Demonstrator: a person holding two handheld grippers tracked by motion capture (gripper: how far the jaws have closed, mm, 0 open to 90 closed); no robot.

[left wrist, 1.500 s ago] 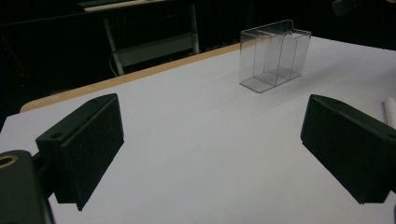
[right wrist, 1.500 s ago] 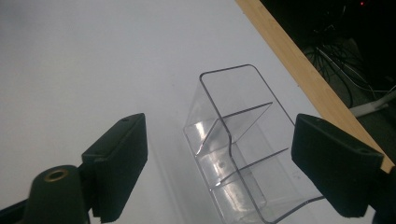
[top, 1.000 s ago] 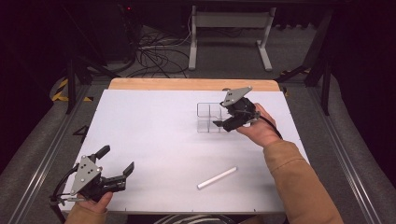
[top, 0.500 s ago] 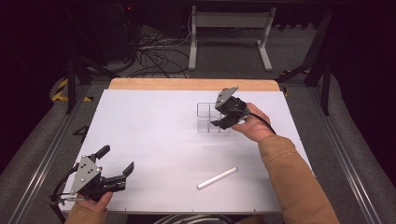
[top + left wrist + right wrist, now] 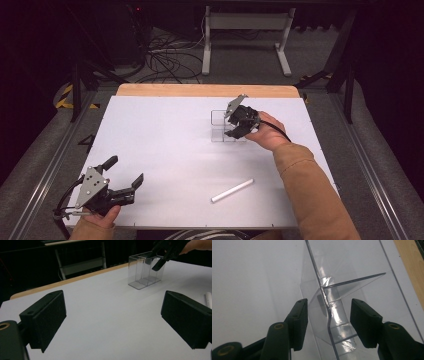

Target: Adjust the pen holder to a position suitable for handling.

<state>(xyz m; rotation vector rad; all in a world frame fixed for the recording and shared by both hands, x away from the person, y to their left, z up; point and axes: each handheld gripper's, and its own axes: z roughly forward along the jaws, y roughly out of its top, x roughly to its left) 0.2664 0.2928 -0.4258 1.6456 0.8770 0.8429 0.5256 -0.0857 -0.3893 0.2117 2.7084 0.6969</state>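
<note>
Clear divided box (image 5: 223,126), near tabletop's far edge: wall straddled by right gripper (image 5: 238,129), half-open, just closing, not yet pinching.

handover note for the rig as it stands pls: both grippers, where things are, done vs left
Right gripper: at the clear box on the far right of the table, jaws straddling one wall, closing in, pads not yet on it.
Left gripper: near left corner, jaws open, nothing between them.
White stick: lying flat on the near right of the table, untouched.
Done: right gripper lined up on the box wall.
Left: probably finish the grip on the box; the stick may come next.
</note>
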